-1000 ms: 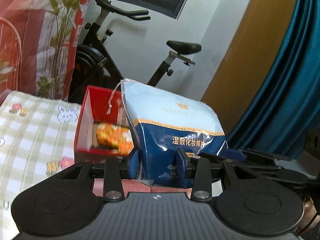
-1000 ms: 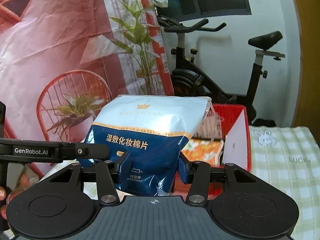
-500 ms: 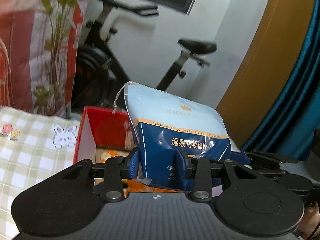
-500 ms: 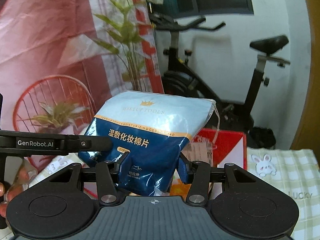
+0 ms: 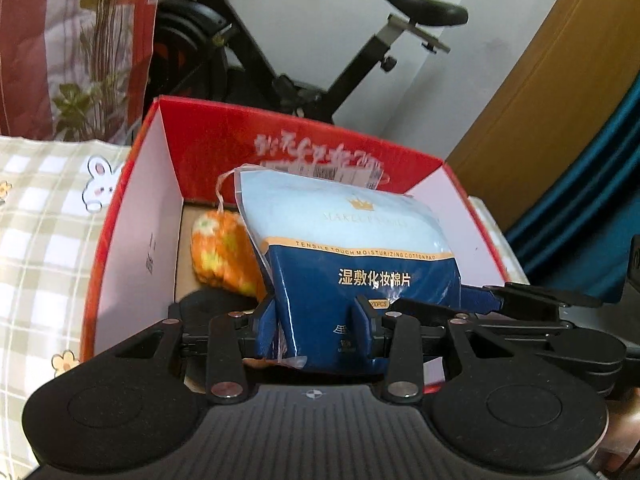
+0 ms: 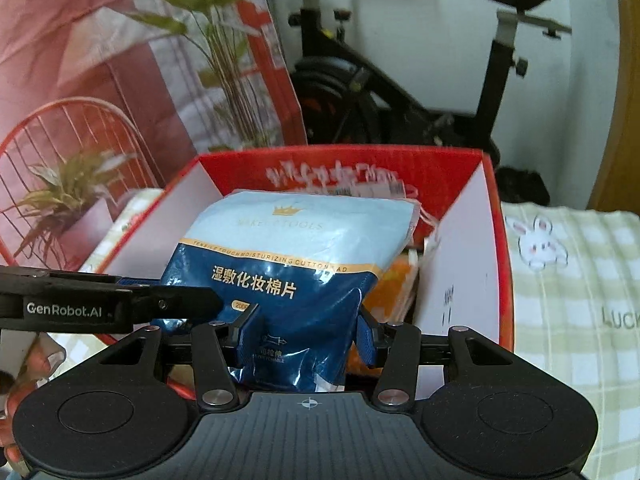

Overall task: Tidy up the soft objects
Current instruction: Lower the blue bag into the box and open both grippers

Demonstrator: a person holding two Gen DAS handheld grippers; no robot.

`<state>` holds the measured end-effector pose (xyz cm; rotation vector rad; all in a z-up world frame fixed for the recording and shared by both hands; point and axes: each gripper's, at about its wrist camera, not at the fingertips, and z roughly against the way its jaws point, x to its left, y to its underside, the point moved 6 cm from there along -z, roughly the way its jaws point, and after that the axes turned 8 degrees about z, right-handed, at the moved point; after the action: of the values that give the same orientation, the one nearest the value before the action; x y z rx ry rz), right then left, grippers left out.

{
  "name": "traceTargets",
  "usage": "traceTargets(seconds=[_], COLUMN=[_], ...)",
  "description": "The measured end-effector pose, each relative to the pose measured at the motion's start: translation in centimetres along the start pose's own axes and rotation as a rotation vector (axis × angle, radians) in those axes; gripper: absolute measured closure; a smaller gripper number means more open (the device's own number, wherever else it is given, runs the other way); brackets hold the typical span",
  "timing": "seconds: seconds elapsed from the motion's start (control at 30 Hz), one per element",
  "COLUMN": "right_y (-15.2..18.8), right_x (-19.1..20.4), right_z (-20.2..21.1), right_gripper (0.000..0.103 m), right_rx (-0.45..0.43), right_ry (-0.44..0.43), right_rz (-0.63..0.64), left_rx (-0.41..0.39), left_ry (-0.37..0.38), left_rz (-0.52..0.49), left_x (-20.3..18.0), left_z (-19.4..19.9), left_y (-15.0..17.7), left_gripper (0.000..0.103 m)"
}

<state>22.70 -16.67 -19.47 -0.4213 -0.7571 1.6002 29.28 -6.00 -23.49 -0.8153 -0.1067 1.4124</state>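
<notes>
Blue and pale plastic, the cotton pad bag (image 5: 352,256) hangs over the red box (image 5: 132,216), clenched at its bottom edge by the jaws of both the left gripper (image 5: 316,320) and right gripper (image 6: 306,330); an orange plush (image 5: 224,252) lies inside the box, by its left wall.

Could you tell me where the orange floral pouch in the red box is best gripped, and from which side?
Probably from above, across the near-left end of the orange pouch; its right part is hidden behind the cotton pad bag, and the red box wall blocks a sideways approach.
</notes>
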Motion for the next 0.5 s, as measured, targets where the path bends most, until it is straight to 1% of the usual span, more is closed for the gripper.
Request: traceTargets(seconds=[0.1, 0.33, 0.5], right_y=[0.5, 1.1, 1.4], right_x=[0.0, 0.3, 0.1], right_z=[-0.5, -1.2, -1.5], right_gripper=[0.058, 0.058, 0.057], right_rx=[0.036, 0.078, 0.107], right_ry=[0.001, 0.000, 0.021], right_rz=[-0.015, -0.020, -0.024], left_rx=[0.025, 0.053, 0.044], left_ry=[-0.007, -0.023, -0.038], left_rz=[0.001, -0.001, -0.009], left_x=[0.3, 0.6, 0.7], left_z=[-0.3, -0.7, -0.4], left_y=[0.3, 0.8, 0.6], left_gripper=[0.061, 0.061, 0.059])
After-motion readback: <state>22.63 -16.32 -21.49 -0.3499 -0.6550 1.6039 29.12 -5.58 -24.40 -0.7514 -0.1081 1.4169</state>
